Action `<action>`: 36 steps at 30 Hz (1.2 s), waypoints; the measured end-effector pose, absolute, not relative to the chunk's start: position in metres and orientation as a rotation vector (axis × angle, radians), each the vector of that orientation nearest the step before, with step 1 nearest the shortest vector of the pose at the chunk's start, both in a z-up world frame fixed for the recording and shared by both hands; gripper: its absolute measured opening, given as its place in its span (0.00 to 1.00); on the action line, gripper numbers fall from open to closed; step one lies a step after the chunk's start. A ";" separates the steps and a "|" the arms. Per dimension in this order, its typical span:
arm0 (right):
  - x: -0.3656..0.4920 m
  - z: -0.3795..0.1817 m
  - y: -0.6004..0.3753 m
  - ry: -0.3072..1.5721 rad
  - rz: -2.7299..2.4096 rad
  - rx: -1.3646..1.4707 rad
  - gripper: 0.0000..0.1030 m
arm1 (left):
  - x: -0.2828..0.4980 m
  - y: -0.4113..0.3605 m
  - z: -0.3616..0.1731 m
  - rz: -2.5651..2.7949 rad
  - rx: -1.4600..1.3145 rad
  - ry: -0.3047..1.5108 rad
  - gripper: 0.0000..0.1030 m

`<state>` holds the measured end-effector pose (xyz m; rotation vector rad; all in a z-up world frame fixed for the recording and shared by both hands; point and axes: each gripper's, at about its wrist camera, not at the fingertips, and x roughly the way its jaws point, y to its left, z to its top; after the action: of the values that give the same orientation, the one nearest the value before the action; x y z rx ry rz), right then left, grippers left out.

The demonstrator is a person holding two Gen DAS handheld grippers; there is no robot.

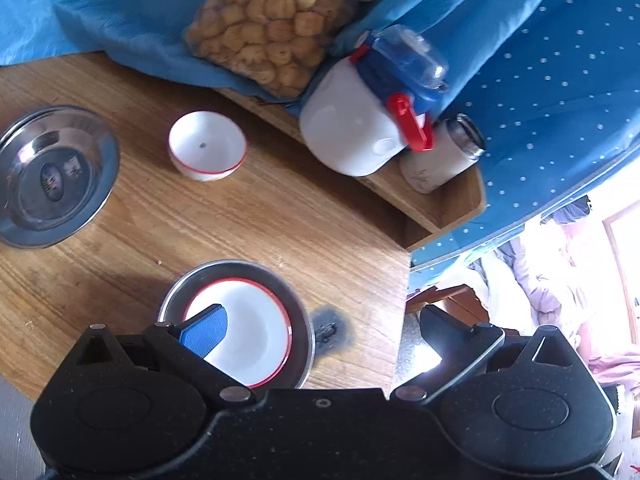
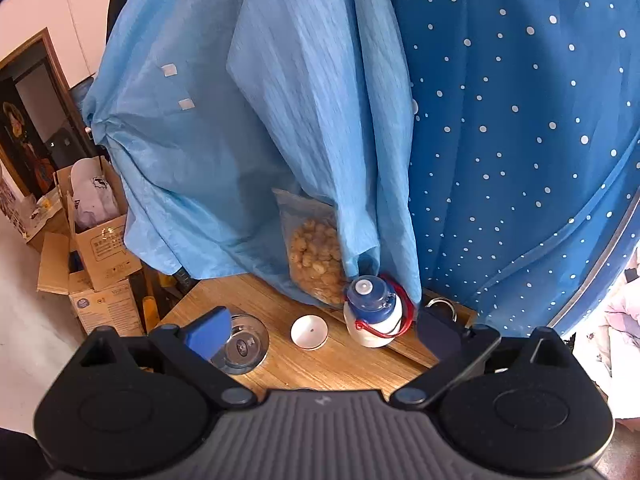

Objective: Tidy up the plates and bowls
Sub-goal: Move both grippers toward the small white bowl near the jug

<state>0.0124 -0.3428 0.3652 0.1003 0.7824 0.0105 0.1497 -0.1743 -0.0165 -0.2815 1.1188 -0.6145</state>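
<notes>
In the left wrist view a white bowl with a red rim (image 1: 256,340) sits inside a steel plate (image 1: 298,308) near the table's front edge. My left gripper (image 1: 320,332) is open just above it, its blue pad (image 1: 204,334) over the bowl's left side. A second white red-rimmed bowl (image 1: 206,146) stands further back, and a second steel plate (image 1: 52,176) lies at the left. My right gripper (image 2: 320,332) is open and empty, held high above the table; it shows the steel plate (image 2: 250,346) and the small bowl (image 2: 309,332) below.
A wooden tray (image 1: 444,204) at the back right holds a white bottle with a blue lid (image 1: 368,120) and a small steel-topped flask (image 1: 440,156). A bag of snacks (image 1: 272,20) leans on blue cloth (image 2: 280,120) behind. The table edge (image 1: 404,300) drops off at right. Cardboard boxes (image 2: 100,248) stand left.
</notes>
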 end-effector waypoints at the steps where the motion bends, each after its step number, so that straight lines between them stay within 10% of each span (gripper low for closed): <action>1: 0.013 0.365 -0.342 0.785 0.007 0.104 0.98 | 0.149 -0.174 -0.016 -0.618 -0.280 1.113 0.99; 23: -0.013 0.352 -0.352 0.821 0.143 0.115 0.96 | 0.121 -0.176 -0.018 -0.596 -0.429 1.095 0.99; 36: 0.038 0.107 -0.399 0.824 0.169 0.244 1.00 | 0.111 -0.139 -0.016 -0.325 -0.472 1.027 0.99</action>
<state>0.0385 -0.3986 0.1071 0.2444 0.8239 0.1692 0.1113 -0.1391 -0.0164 -0.4725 1.0269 -0.3252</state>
